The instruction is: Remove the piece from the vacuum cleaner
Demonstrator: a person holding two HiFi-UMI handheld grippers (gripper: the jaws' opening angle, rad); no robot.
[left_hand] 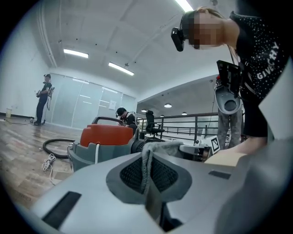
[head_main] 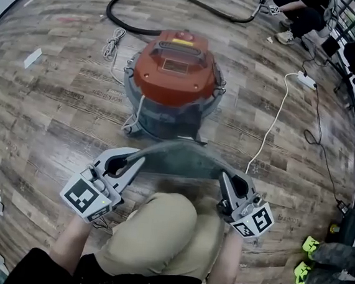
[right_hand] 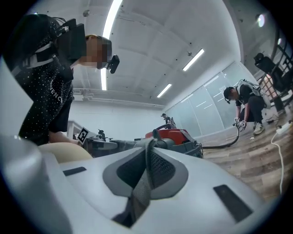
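Observation:
The vacuum cleaner, with a red lid on a grey drum, stands on the wooden floor ahead of me. Just in front of it a grey cloth piece hangs stretched between both grippers, apart from the drum. My left gripper is shut on the cloth's left end, and the fabric is pinched flat between its jaws. My right gripper is shut on the right end, where the cloth is again clamped. The vacuum cleaner shows beyond the jaws in both gripper views.
A black hose curves behind the vacuum, with a coiled white cord to its left. A white power strip and its cable lie at the right. Another person crouches at the back right. My knee is below the grippers.

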